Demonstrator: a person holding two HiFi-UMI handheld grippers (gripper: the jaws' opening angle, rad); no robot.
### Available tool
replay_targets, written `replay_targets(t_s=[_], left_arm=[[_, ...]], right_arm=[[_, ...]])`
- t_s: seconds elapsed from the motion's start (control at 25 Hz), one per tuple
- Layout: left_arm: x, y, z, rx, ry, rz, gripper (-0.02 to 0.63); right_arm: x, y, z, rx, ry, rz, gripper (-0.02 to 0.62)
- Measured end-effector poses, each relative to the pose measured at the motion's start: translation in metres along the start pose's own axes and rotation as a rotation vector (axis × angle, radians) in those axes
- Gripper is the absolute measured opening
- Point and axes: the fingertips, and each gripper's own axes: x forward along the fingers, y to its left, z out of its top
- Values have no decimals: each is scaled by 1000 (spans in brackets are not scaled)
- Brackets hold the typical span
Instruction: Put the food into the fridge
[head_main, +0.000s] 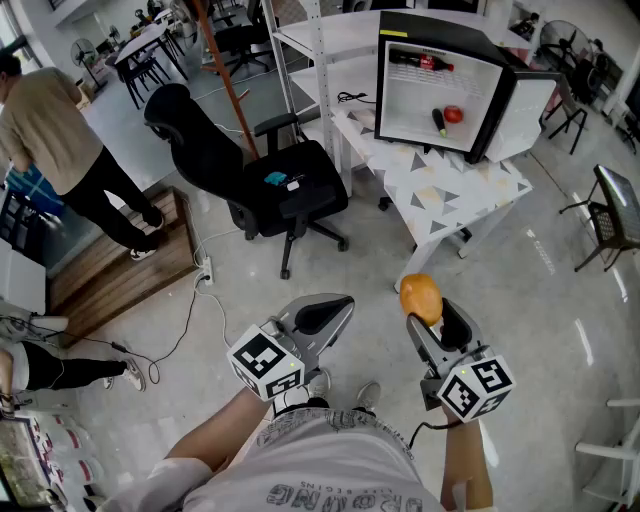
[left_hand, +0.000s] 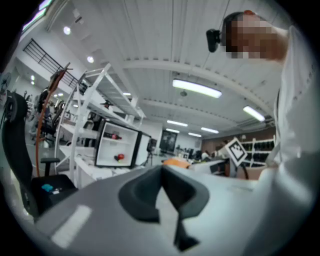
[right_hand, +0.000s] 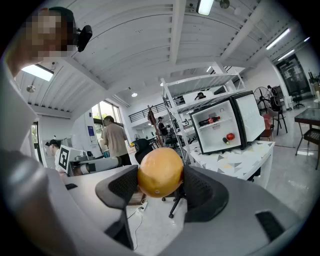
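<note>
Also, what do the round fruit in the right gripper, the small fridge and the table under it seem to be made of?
Fruit: orange, matte, dimpled peel. It looks like real citrus, though it could be plastic.
Fridge: smooth black casing and glossy white lining, probably painted metal and plastic.
Table: white top printed with triangles, likely laminate.

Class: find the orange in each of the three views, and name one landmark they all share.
Head view: orange, lower right of centre, gripped between jaws.
Left gripper view: a sliver at centre, beyond the closed jaws.
Right gripper view: centre, clamped between jaws.
Shared landmark: the open fridge.
</note>
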Motion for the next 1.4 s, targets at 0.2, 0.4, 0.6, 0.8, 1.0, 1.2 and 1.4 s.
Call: replay_targets(t_s=[0.2,0.4,0.6,0.8,1.0,1.2,1.4], left_arm=[[2,6,-4,-5,10,-2,6],[7,5,-4,-9,16,-3,6],[13,3,-5,-9,20,-2,6],[22,0,-8,-12,26,9,6],[32,-8,-13,-17,31,29,6],[43,-19,-13,-11,26,50,6],[55,-32,-13,-5,21,68,6]], right_arm=[[5,-4,-4,-32,18,-18,272],[3,-9,-4,-29,21,-22,272],[2,-14,2,-19,3,-25,272],[-1,-26,-1,-7,4,-16,272],[-7,-41,-5,9,12,0,272],[-16,-53,-2,11,15,23,272],[-25,-66,0,7,14,49,272]])
